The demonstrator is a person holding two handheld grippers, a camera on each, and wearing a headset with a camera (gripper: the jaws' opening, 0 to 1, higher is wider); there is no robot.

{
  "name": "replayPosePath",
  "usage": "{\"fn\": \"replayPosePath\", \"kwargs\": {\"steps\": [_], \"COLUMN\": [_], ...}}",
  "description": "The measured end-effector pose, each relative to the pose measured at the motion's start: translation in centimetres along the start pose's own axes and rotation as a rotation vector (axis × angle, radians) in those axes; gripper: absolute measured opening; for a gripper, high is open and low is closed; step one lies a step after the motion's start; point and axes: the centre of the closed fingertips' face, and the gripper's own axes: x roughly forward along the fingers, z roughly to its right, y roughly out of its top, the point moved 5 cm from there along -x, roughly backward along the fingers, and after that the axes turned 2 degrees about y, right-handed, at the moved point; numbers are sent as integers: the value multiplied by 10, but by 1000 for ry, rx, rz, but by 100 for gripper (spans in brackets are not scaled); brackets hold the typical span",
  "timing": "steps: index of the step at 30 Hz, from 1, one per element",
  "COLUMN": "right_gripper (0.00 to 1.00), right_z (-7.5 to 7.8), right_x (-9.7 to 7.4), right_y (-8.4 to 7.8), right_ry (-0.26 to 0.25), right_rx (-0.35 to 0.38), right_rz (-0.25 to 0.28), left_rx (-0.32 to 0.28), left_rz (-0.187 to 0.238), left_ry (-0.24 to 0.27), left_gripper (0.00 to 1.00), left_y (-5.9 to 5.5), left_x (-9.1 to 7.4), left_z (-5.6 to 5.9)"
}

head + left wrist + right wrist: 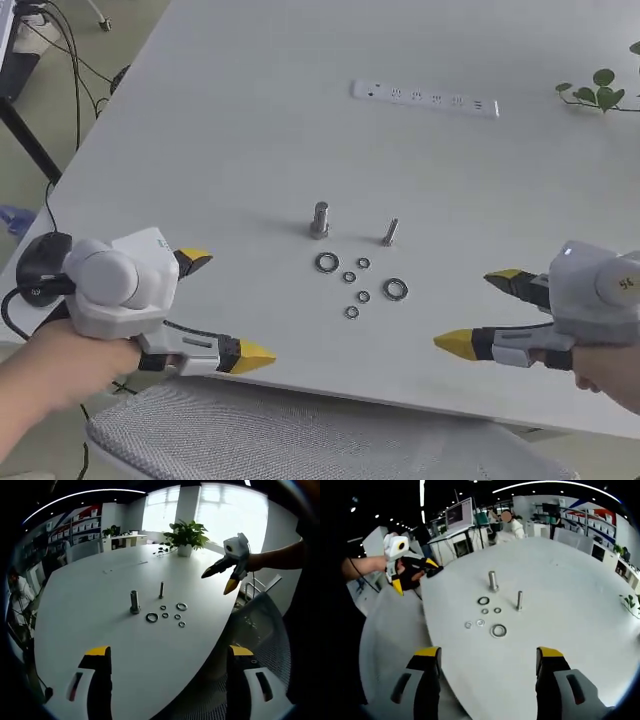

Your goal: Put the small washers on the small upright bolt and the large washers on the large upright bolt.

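Two grippers hover above the near edge of the white table (200,150). At the left, we hold the left gripper (230,305) with its yellow-tipped jaws spread wide and nothing between them. Toward the centre, the large bolt (319,220) stands upright on its head, thick and silvery. Just in front of it, we count six ring-shaped washers lying flat on the table, apart from both bolts. The two large washers (327,263) sit at the left and right of the group, and the four small washers (349,277) cluster between them. The small bolt (390,233), thinner and shorter, stands upright just right of the large bolt. At the right, we hold the right gripper (475,310), its jaws likewise wide and empty.
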Motion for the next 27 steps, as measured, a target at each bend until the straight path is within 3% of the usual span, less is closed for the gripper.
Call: {"fn": "replayPosePath", "kwargs": {"steps": [7, 10, 20, 23, 27], "right_gripper": [73, 65, 66, 65, 62], "right_z": [5, 7, 14, 17, 20], "right_x": [12, 17, 33, 40, 49], "right_y": [9, 9, 17, 20, 26], "right_ry": [9, 26, 26, 34, 42], "right_rx": [-40, -41, -87, -132, -152], "right_rz": [-50, -85, -119, -158, -179], "left_rx": [-6, 0, 2, -18, -2], "left_rz": [-11, -17, -22, -7, -20], "left_ry": [4, 1, -12, -12, -15], "left_gripper": [95, 95, 95, 95, 94], "left_y": [-1, -2, -5, -4, -4], "left_x": [5, 6, 7, 6, 7], "left_z": [-3, -3, -3, -5, -6]}}
